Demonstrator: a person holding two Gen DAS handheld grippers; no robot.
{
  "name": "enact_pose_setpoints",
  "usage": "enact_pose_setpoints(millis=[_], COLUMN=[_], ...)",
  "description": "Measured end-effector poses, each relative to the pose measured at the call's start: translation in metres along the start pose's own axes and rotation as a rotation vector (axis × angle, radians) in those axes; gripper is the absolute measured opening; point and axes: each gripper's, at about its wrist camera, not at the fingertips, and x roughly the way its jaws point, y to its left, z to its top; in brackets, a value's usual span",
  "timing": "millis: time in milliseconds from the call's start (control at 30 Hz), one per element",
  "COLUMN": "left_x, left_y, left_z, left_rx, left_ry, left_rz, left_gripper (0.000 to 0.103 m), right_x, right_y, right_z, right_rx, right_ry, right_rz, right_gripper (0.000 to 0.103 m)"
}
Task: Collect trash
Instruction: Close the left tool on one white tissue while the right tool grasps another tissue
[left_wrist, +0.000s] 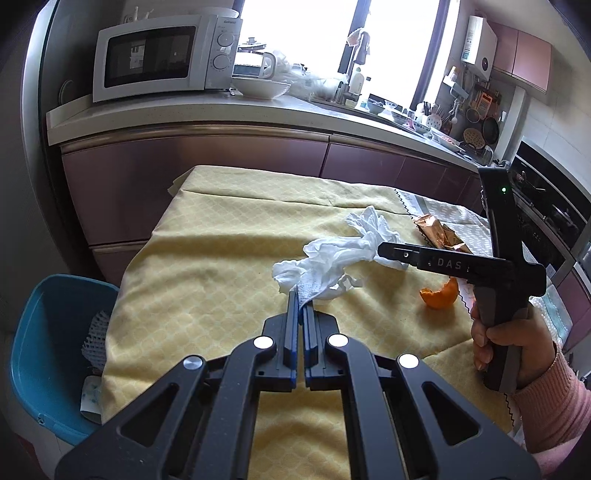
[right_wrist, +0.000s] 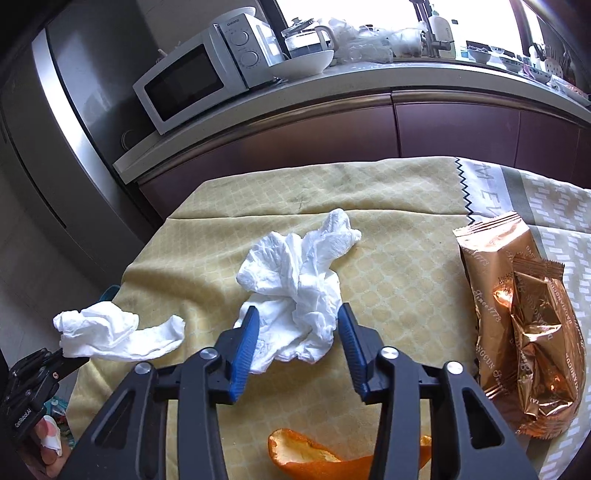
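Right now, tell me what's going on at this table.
A person is clearing trash with two handheld grippers. The left gripper is shut on a crumpled white tissue, lifted at the table edge near the blue bin. The right gripper has a second tissue between its fingers; whether the pads press it is unclear. An orange peel and copper wrappers lie on the yellow cloth.
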Motion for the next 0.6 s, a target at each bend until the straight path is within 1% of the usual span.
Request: enact_pose_setpoints(millis=[33, 67, 167, 267, 600], left_x=[-0.001, -0.002, -0.007, -0.013, -0.047], left_y=[0.002, 0.002, 0.004, 0.006, 0.015], left_z=[-0.001, -0.001, -0.004, -0.005, -0.012], left_rx=[-0.003, -0.004, -0.008, -0.014, -0.024], left_ry=[-0.001, -0.003, -0.011, -0.023, -0.076], left_rz=[0.003, 0.006, 0.01, 0.008, 0.037], left_gripper=[0.002, 0.002, 0.002, 0.002, 0.002], right_x=[0.001, 0.0, -0.007, -0.015, -0.056], right_y=[-0.002, -0.003, -0.005, -0.002, 0.035], right_z=[0.0, 0.0, 0.0, -0.002, -0.012], right_rx=[0.007, 0.016, 0.022, 0.017, -0.078], right_ry=[0.002, -0.003, -0.03, -0.052, -0.129], right_rz=[0.0, 0.002, 0.006, 0.028, 0.111], right_gripper=[0.025, 0.019, 0.014, 0.012, 0.012])
